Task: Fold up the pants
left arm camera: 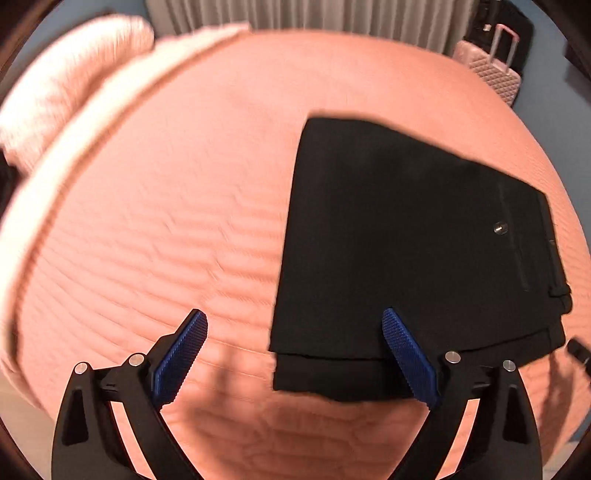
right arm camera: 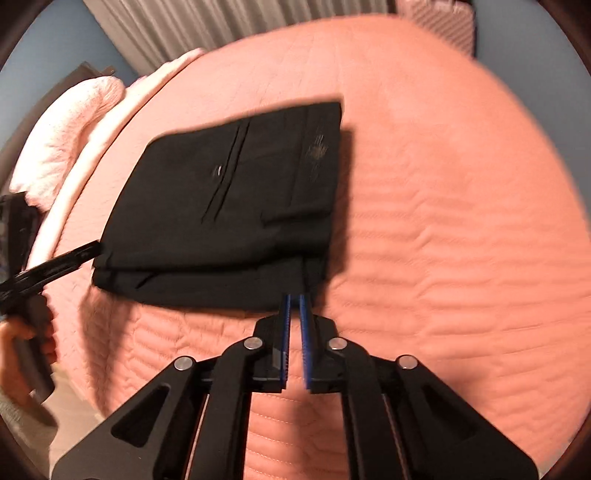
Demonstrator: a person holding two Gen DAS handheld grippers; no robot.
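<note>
The black pants (left arm camera: pixel 399 240) lie folded into a compact rectangle on the salmon quilted bed (left arm camera: pixel 177 206); a back pocket with a button faces up. My left gripper (left arm camera: pixel 295 325) is open above the bed, its right finger over the pants' near edge, holding nothing. In the right wrist view the pants (right arm camera: pixel 229 206) sit left of centre. My right gripper (right arm camera: pixel 295 301) has its blue pads nearly together at the pants' near right corner; I cannot tell whether cloth is pinched. The left gripper (right arm camera: pixel 55 266) shows at the left edge, in a hand.
Pale pink pillows (left arm camera: pixel 66 81) and a turned-back sheet lie at the bed's left end. A pink suitcase (left arm camera: pixel 495 66) stands beyond the far right corner. Grey curtains (left arm camera: pixel 314 14) hang behind the bed. The bed's near edge drops to the floor (right arm camera: pixel 70 402).
</note>
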